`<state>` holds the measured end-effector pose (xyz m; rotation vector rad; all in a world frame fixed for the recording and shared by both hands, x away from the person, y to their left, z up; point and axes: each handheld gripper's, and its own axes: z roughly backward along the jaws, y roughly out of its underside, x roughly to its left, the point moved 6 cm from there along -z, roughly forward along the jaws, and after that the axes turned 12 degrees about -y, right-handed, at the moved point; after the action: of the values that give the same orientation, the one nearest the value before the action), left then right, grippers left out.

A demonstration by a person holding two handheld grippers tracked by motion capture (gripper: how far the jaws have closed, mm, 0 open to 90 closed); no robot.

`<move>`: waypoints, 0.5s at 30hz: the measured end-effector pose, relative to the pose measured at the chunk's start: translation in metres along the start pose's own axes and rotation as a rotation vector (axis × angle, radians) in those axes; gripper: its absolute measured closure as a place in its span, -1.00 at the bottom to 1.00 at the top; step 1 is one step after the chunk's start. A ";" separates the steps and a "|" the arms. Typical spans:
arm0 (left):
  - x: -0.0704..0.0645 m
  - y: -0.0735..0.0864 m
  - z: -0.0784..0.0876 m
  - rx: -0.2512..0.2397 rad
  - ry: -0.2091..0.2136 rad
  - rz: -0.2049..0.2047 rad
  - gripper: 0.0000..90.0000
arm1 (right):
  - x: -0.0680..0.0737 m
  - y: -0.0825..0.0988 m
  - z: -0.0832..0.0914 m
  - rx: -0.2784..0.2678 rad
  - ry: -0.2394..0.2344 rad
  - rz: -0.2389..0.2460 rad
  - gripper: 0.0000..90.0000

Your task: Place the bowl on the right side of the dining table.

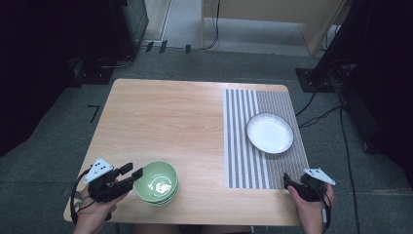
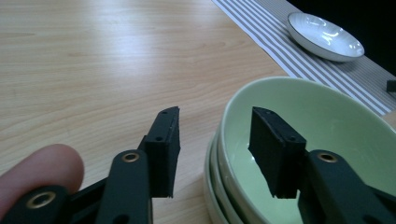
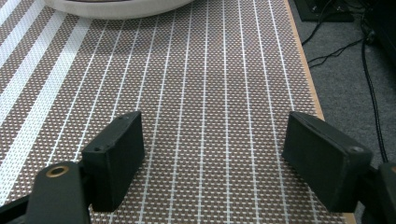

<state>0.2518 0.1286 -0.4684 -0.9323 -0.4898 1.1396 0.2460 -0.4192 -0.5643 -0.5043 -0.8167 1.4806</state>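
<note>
A stack of pale green bowls [image 1: 157, 184] stands near the table's front edge at the left. My left gripper [image 1: 134, 170] reaches it from the left. In the left gripper view the jaws of my left gripper [image 2: 215, 114] straddle the top bowl's [image 2: 327, 121] rim, one jaw inside and one outside. Gaps show on both sides, so it is open. A white plate [image 1: 270, 132] with a dark rim lies on the striped placemat [image 1: 241, 146]. My right gripper [image 1: 288, 181] rests low at the mat's front right corner. In its own view, the right gripper [image 3: 215, 119] is wide open with nothing between the jaws.
The wooden table [image 1: 165, 117] is bare between the bowls and the placemat [image 3: 210, 70]. The plate's edge [image 3: 116, 7] lies just ahead of the right gripper. The table's right edge and the grey floor with black cables [image 3: 364, 70] are close by.
</note>
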 end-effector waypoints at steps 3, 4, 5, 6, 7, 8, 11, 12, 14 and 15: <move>-0.005 0.002 -0.002 0.014 -0.005 -0.029 0.46 | 0.000 0.000 0.001 -0.009 0.010 -0.015 -0.48; -0.005 0.002 -0.002 0.014 -0.005 -0.029 0.53 | -0.001 0.000 0.001 -0.013 0.012 -0.020 -0.45; -0.006 0.003 -0.003 0.020 -0.011 -0.034 0.53 | -0.001 0.000 0.001 -0.013 0.012 -0.020 -0.45; -0.008 0.004 -0.004 0.026 -0.017 -0.041 0.61 | -0.001 -0.001 0.002 -0.027 0.009 -0.041 -0.42; -0.008 0.004 -0.004 0.026 -0.017 -0.041 0.66 | -0.001 -0.001 0.003 -0.035 0.002 -0.050 -0.41; -0.009 0.004 -0.004 0.029 -0.021 -0.045 0.66 | -0.001 -0.001 0.003 -0.035 0.002 -0.050 -0.41; -0.008 0.005 -0.005 0.024 -0.053 -0.039 0.81 | 0.001 -0.003 0.007 -0.061 -0.003 -0.056 -0.37; -0.007 0.005 -0.005 0.022 -0.054 -0.028 0.88 | 0.003 -0.005 0.008 -0.070 -0.005 -0.060 -0.37; -0.007 0.005 -0.006 0.021 -0.055 -0.022 0.91 | 0.006 -0.006 0.010 -0.077 -0.011 -0.059 -0.36; -0.008 0.004 -0.006 0.012 -0.069 -0.026 0.91 | 0.015 -0.009 0.012 -0.092 -0.024 -0.038 -0.36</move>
<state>0.2507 0.1193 -0.4744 -0.8760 -0.5484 1.1530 0.2412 -0.4071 -0.5471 -0.5377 -0.9124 1.4211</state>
